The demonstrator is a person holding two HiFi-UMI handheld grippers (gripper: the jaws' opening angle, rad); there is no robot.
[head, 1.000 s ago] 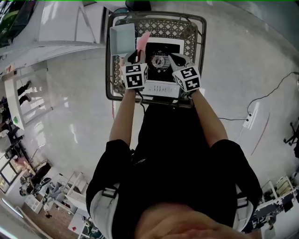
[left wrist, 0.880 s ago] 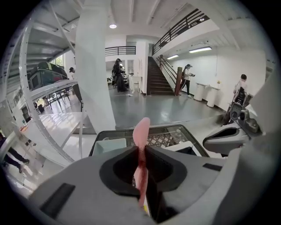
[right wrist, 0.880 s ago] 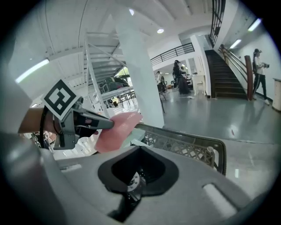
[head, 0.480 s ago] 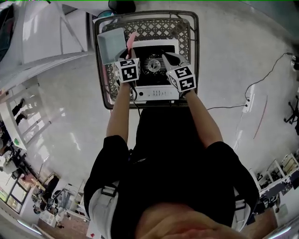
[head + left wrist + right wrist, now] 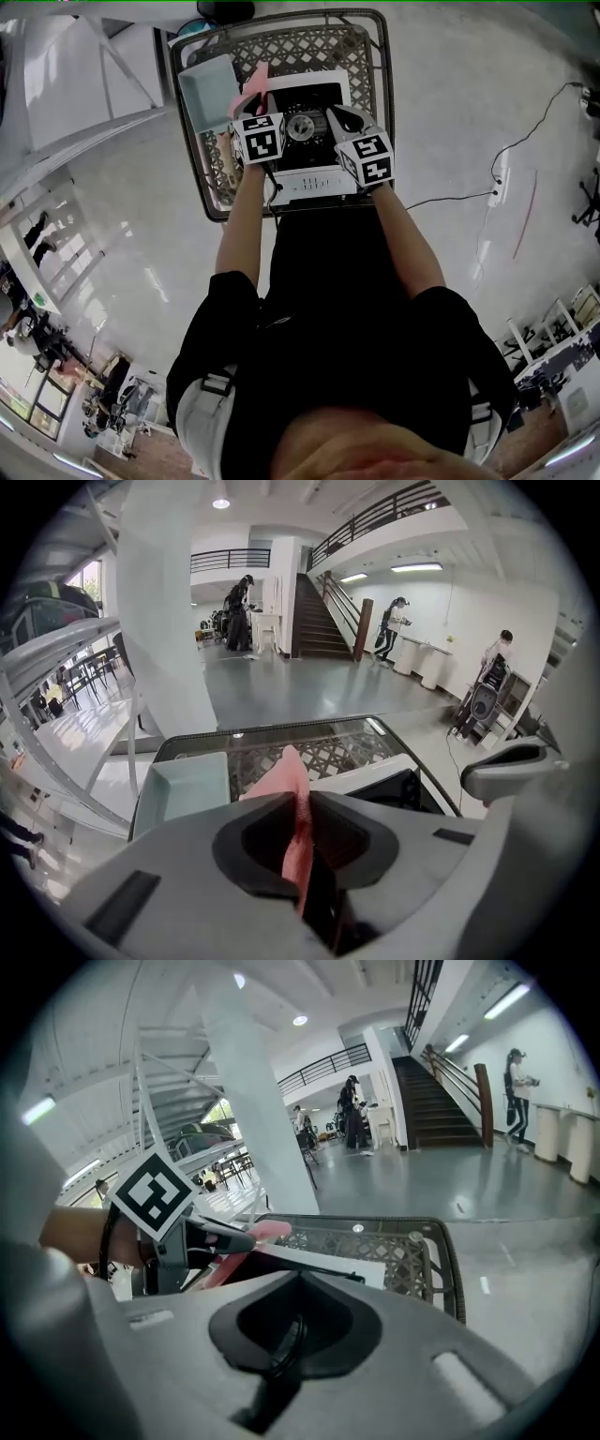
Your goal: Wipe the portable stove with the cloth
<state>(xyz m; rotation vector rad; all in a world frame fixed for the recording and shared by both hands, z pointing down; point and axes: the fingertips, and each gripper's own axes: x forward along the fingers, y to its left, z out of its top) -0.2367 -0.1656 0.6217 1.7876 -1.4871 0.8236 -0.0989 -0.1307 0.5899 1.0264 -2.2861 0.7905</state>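
The portable stove (image 5: 317, 175), white with a black top and a round burner (image 5: 302, 127), stands on a lattice table. In the head view my left gripper (image 5: 253, 105) is at the stove's back left corner, shut on a pink cloth (image 5: 250, 89) that sticks out past its tips. In the left gripper view the cloth (image 5: 293, 785) runs up between the closed jaws, with the stove (image 5: 380, 778) just beyond. My right gripper (image 5: 339, 114) rests over the stove's right side, beside the burner, its jaws shut. The right gripper view shows the left gripper (image 5: 220, 1237) and the cloth (image 5: 267, 1232).
A pale blue tray (image 5: 208, 86) lies on the table left of the stove. The table (image 5: 375, 52) has a dark metal rim and a woven lattice top. A cable and power strip (image 5: 499, 173) lie on the floor at the right. People stand far off in the hall.
The head view has shifted, so the table sits further left and higher in it. Both grippers stay over the stove; the left one with the cloth has edged slightly left.
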